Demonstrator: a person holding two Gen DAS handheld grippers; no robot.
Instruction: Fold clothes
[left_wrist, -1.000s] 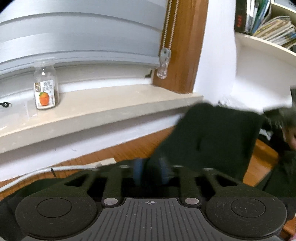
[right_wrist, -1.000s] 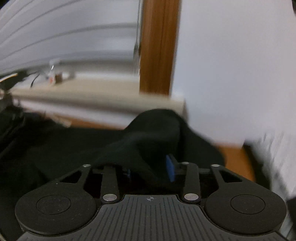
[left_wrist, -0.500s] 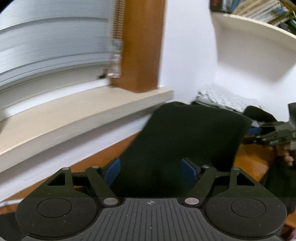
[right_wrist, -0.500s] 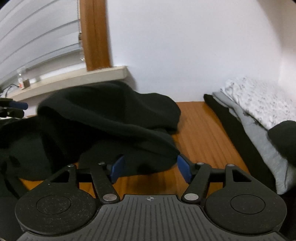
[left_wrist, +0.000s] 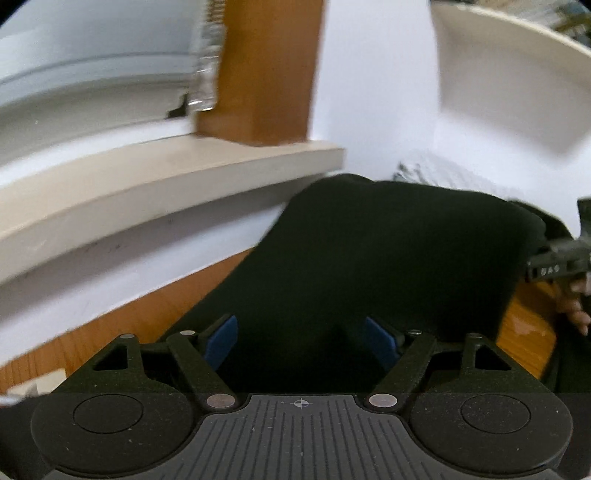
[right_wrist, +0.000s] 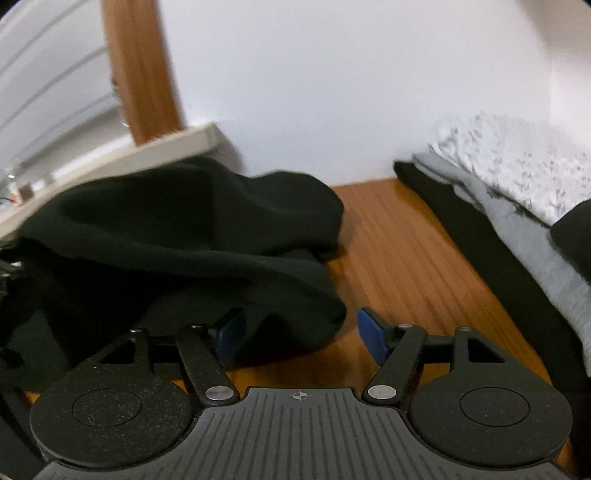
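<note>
A black garment (left_wrist: 388, 258) lies bunched on the wooden table (right_wrist: 399, 236). In the right wrist view the black garment (right_wrist: 177, 236) is a folded heap at left and centre. My left gripper (left_wrist: 301, 339) is open, its blue pads on either side of the cloth without pinching it. My right gripper (right_wrist: 299, 332) is open over the garment's near edge and the bare wood. The right gripper and the hand holding it also show at the right edge of the left wrist view (left_wrist: 557, 262).
A stack of folded clothes (right_wrist: 517, 192), black, grey and white patterned, lies at the right against the white wall. A beige window sill (left_wrist: 155, 184) and a wooden window frame (left_wrist: 266, 70) stand behind the table. A white shelf (left_wrist: 509, 66) hangs at upper right.
Both grippers were shut on the black garment a second ago and have let it go. The garment has dropped onto the table. The right gripper has swung to the right.
</note>
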